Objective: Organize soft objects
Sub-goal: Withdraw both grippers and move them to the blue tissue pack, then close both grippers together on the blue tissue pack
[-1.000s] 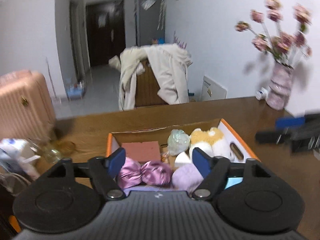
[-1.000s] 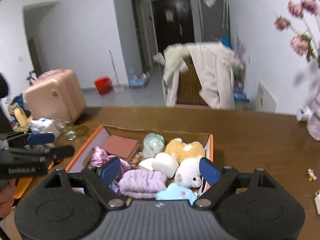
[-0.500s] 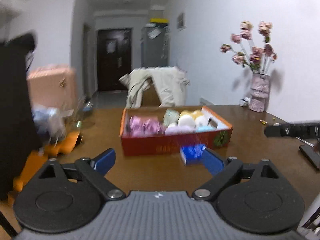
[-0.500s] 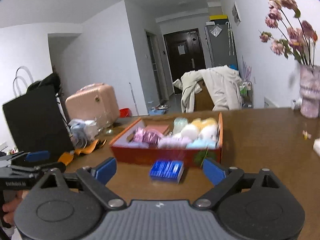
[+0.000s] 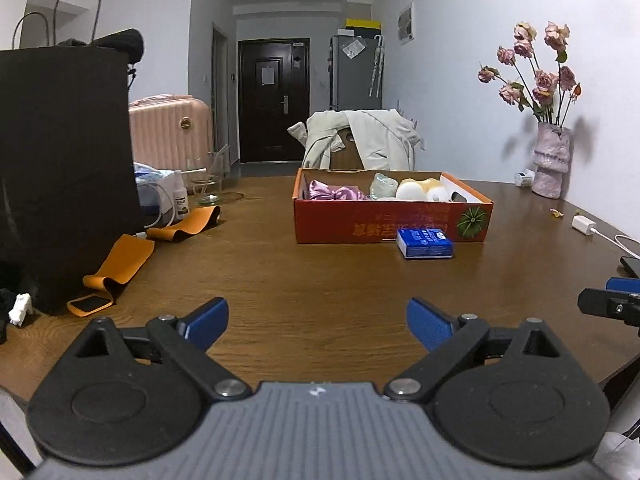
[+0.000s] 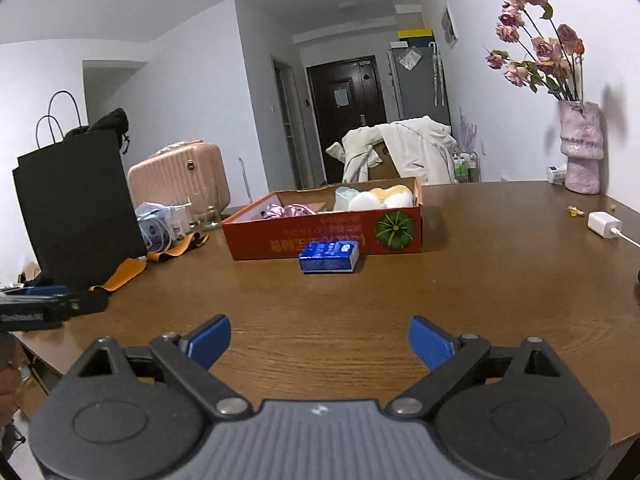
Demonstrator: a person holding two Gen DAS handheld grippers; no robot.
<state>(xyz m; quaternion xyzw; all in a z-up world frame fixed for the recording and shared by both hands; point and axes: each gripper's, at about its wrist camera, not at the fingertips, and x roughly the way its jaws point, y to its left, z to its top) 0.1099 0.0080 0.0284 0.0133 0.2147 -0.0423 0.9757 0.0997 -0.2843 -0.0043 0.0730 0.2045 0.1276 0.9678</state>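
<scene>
An orange-red cardboard box (image 5: pixel 384 220) (image 6: pixel 320 236) stands mid-table and holds soft things: pink satin scrunchies (image 5: pixel 336 194) (image 6: pixel 292 211), white and yellow plush toys (image 5: pixel 412 190) (image 6: pixel 366 201) and a pale green bundle. A blue tissue packet (image 5: pixel 424 243) (image 6: pixel 329 256) lies on the table against the box's front wall. My left gripper (image 5: pixel 318 314) is open and empty, low over bare wood well short of the box. My right gripper (image 6: pixel 320 330) is open and empty too. Each one shows at the edge of the other's view: the right gripper (image 5: pixel 608 304), the left gripper (image 6: pixel 48 304).
A black paper bag (image 5: pixel 64 152) stands at the left with orange straps (image 5: pixel 116 264), a small bottle and a glass beside it. A vase of dried roses (image 5: pixel 552 164) and a white charger (image 5: pixel 583 225) sit at the right. A chair draped with a coat stands behind the table.
Both grippers have drawn back from right over the box and sunk toward the table. The box now lies farther off, and both pairs of jaws stand wider.
</scene>
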